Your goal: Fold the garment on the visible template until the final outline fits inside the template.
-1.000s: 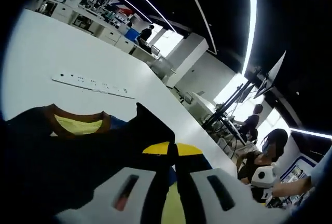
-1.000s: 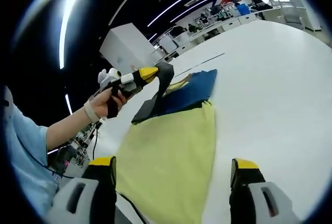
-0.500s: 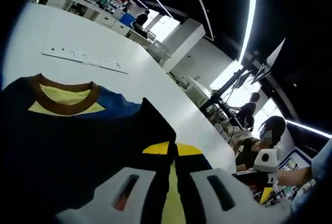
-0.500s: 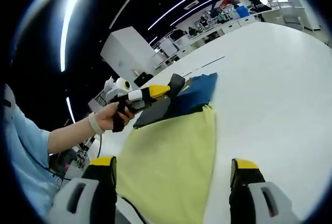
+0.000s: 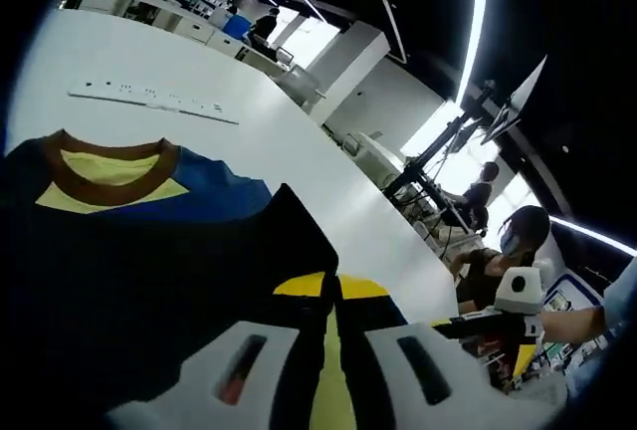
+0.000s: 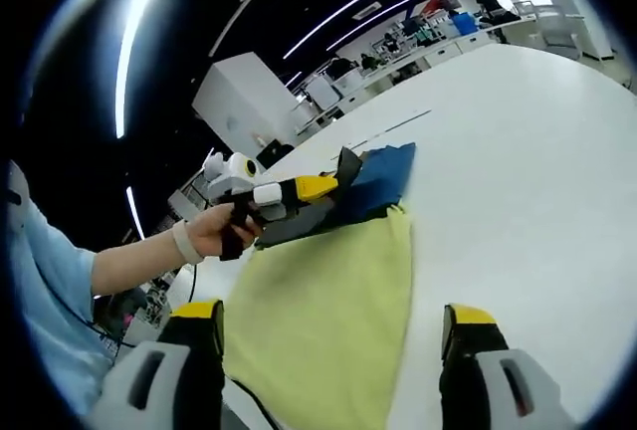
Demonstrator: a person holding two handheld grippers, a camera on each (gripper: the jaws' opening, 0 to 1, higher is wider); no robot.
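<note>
The garment [image 5: 119, 251] is dark navy with a blue shoulder, a brown collar and yellow lining. My left gripper [image 5: 329, 286] is shut on a raised fold of its navy fabric. In the right gripper view the left gripper [image 6: 320, 188], held by a hand [image 6: 214, 236], pinches that fold just above the far end of the yellow template [image 6: 328, 301], with the blue garment [image 6: 376, 179] lying beyond it. My right gripper [image 6: 333, 325] stands open over the template's near part, holding nothing.
The white table [image 6: 518, 151] stretches wide to the right of the template. A white power strip [image 5: 149, 100] lies beyond the collar. The right gripper [image 5: 493, 325] shows at the right edge of the left gripper view. People sit at desks far behind.
The left gripper has come down and forward with the navy fold, closer to the table. The collar end of the garment now lies flatter. The right gripper has stayed put.
</note>
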